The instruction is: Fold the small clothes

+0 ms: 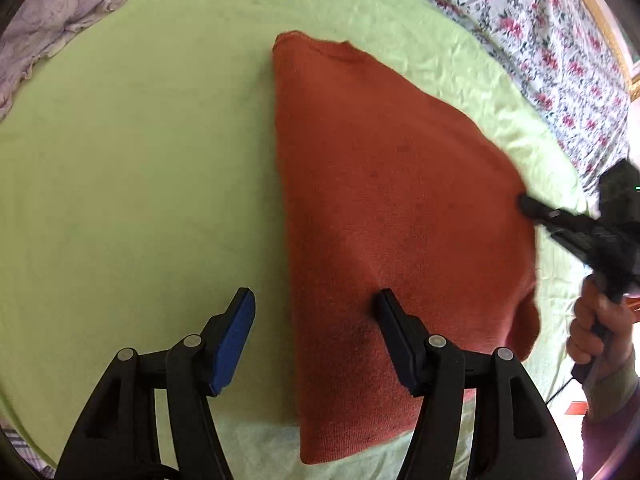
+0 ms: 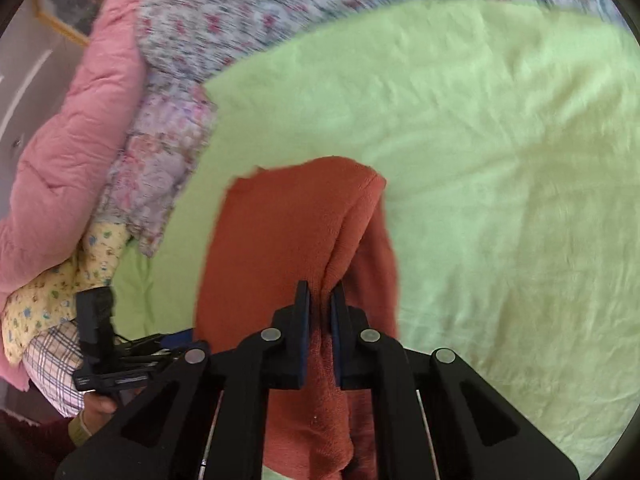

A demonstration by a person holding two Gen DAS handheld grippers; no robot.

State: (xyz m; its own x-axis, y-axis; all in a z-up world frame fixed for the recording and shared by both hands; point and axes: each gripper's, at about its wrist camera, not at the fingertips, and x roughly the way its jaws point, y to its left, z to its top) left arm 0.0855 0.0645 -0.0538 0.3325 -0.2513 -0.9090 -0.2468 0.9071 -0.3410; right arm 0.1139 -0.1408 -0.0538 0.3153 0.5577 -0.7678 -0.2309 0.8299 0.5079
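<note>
A rust-orange knitted garment lies folded lengthwise on a light green sheet. My left gripper is open above its near left edge; one finger hangs over the sheet, the other over the cloth, nothing between them. In the left wrist view my right gripper pinches the garment's right edge, a hand holding its handle. In the right wrist view my right gripper is shut on a raised fold of the orange garment. The left gripper's body shows at the lower left there.
A floral bedspread borders the green sheet at the far side. A pink quilted jacket, a floral cloth, a yellow patterned cloth and a checked cloth are piled at the left of the right wrist view.
</note>
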